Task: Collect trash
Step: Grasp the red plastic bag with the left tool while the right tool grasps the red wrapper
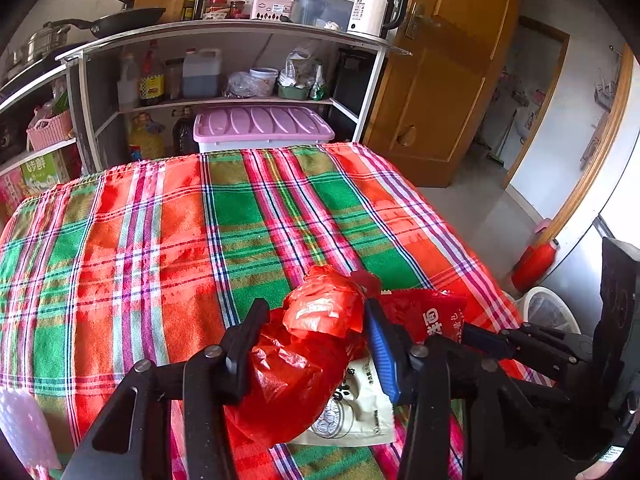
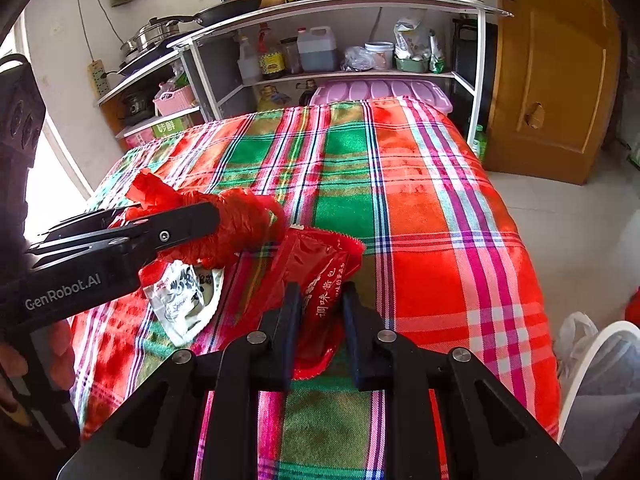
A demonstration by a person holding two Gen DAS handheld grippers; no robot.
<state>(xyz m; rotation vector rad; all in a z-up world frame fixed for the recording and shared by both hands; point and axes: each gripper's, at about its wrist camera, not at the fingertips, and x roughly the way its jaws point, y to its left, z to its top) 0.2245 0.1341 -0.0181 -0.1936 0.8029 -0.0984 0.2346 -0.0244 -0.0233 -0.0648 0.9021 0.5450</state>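
Two grippers work on a plaid tablecloth: left gripper clamps the crumpled red plastic bag, right gripper pinches a red seasoning packet. The slippery film may slide free on lifting.

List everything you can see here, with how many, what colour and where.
plastic bag: one, red, crumpled on the table between the left gripper's fingers
sauce packet: one, red, on the table between the right gripper's fingers
white wrapper: one, white with dark print, under the bag
tablecloth: one, red and green plaid, covering the table
storage box: one, lilac lid, behind the table
shelf unit: one, white, against the back wall, loaded with bottles
kettle: one, white, on the shelf top
frying pan: one, black, on the shelf top
door: one, brown wood, at right
bin: one, white, on the floor at right
left gripper: black, around the bag
right gripper: black, on the packet
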